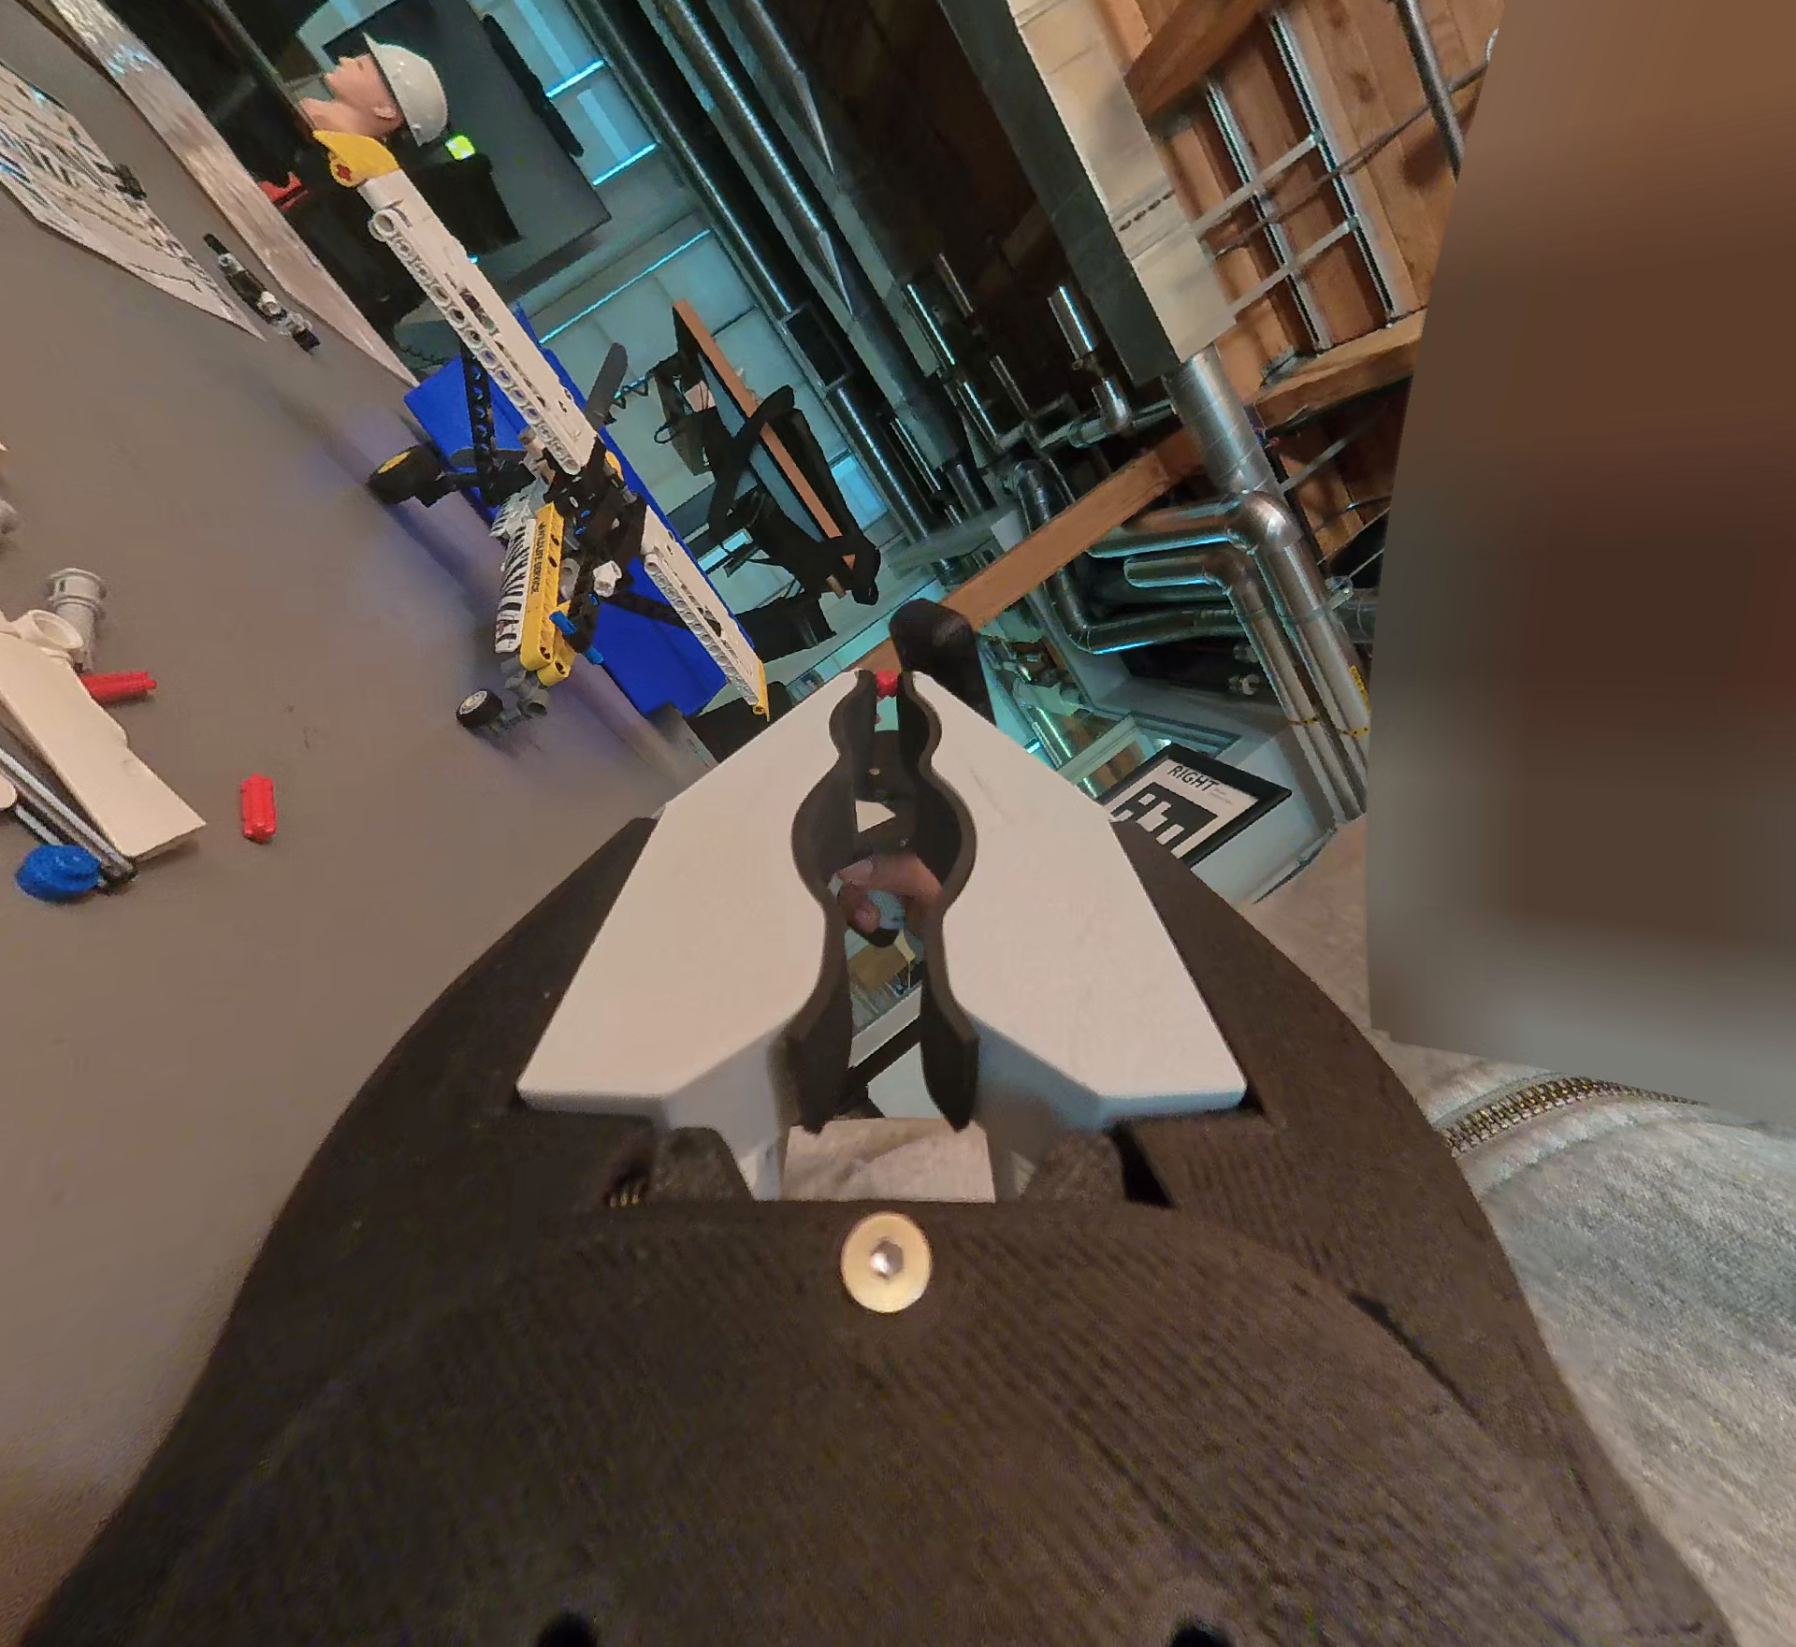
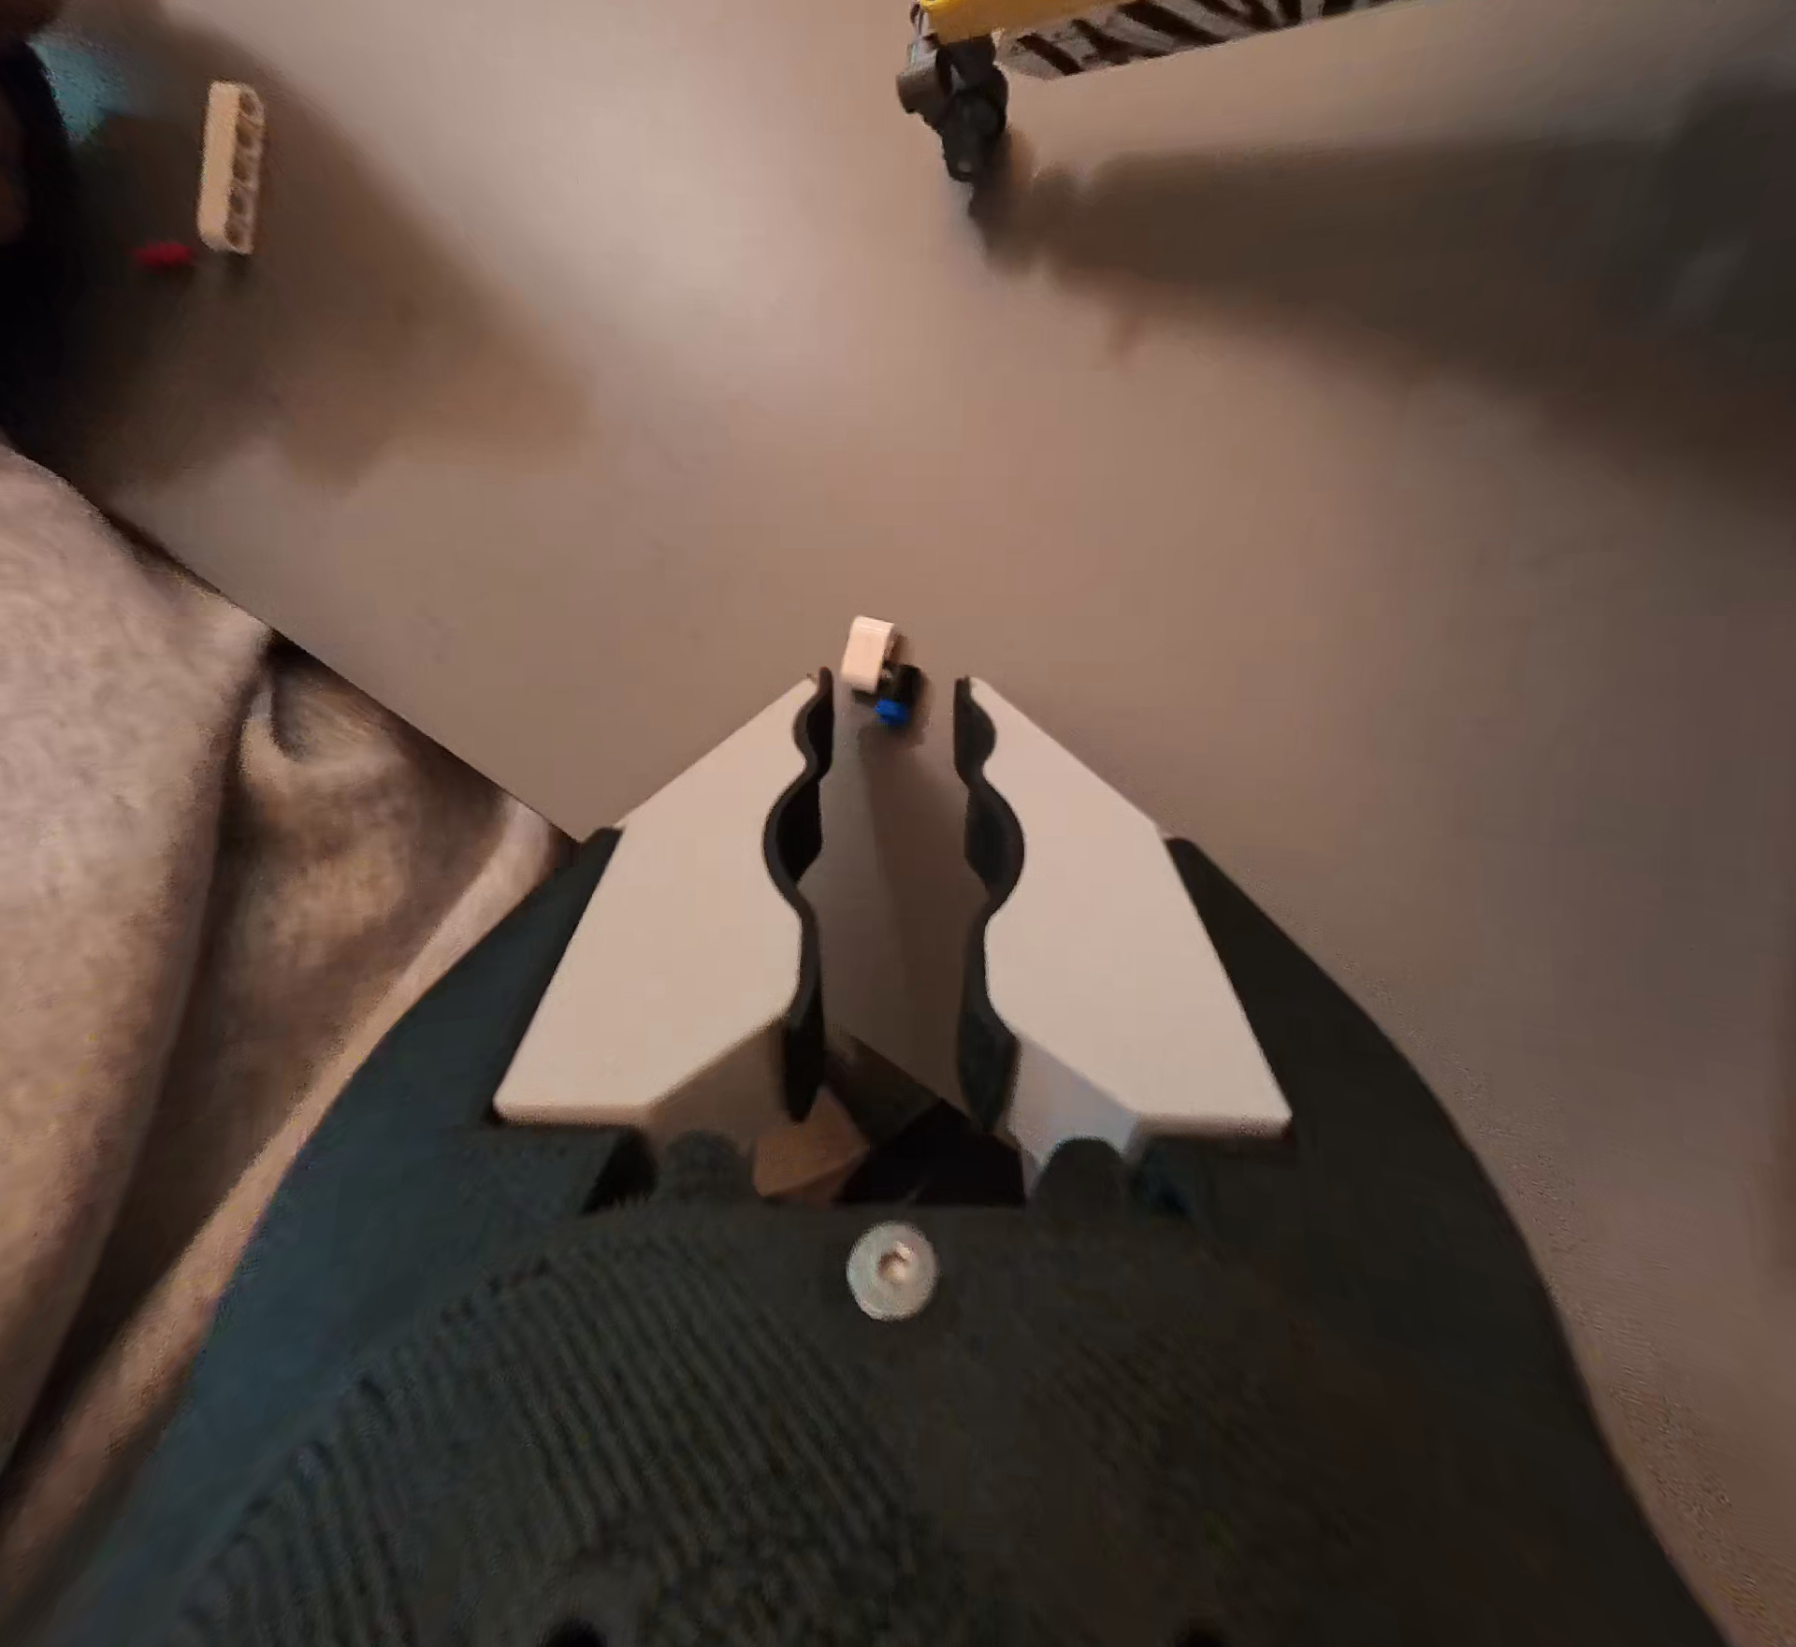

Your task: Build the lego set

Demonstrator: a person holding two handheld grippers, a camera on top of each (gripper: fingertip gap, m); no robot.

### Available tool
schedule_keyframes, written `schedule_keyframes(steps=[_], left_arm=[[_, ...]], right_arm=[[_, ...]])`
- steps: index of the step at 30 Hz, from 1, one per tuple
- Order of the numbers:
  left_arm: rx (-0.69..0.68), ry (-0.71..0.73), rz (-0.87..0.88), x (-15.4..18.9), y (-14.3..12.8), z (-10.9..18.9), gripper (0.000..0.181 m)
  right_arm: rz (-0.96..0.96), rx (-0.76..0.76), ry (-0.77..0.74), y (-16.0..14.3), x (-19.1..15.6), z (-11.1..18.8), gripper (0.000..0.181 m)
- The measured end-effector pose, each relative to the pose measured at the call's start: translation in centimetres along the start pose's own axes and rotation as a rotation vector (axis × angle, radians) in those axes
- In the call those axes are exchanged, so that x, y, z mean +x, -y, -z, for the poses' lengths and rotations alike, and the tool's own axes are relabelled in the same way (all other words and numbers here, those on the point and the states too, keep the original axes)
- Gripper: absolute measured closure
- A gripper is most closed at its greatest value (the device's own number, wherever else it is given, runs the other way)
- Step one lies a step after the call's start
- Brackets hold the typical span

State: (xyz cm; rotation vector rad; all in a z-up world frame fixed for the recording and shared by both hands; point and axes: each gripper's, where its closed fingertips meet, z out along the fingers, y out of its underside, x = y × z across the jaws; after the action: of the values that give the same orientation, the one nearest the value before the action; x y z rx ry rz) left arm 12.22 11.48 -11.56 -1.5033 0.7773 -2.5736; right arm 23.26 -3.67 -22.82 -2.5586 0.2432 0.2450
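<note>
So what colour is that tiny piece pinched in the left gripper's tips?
Red piece, held by the left gripper; the left wrist view shows it best.

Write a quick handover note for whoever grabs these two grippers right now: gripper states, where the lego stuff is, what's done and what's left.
Left gripper: shut on a small red piece, raised off the table.
Right gripper: open, empty, fingertips at a small white-and-blue piece on the grey table.
Partly built yellow, white and zebra-striped model stands on the table; loose red pins and a white beam lie nearby.
Left: pick up the white-and-blue piece, fit the remaining parts.
</note>
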Motion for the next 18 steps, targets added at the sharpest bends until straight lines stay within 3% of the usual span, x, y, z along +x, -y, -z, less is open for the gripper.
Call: schedule_keyframes(steps=[5, 10, 18], left_arm=[[-0.003, 0.003, -0.007, 0.0, 0.0, 0.0, 0.179], [-0.003, 0.005, -0.011, 0.0, -0.1, 0.0, 0.180], [-0.003, 0.005, -0.011, 0.0, 0.0, 0.0, 0.179]], right_arm=[[-0.019, 0.016, 0.046, 0.5, -0.8, -1.0, 0.166], [0.163, 0.011, -0.021, 1.9, -1.8, -1.5, 0.167], [0.990, -0.107, -0.632, 4.4, -0.4, -1.8, 0.166]])
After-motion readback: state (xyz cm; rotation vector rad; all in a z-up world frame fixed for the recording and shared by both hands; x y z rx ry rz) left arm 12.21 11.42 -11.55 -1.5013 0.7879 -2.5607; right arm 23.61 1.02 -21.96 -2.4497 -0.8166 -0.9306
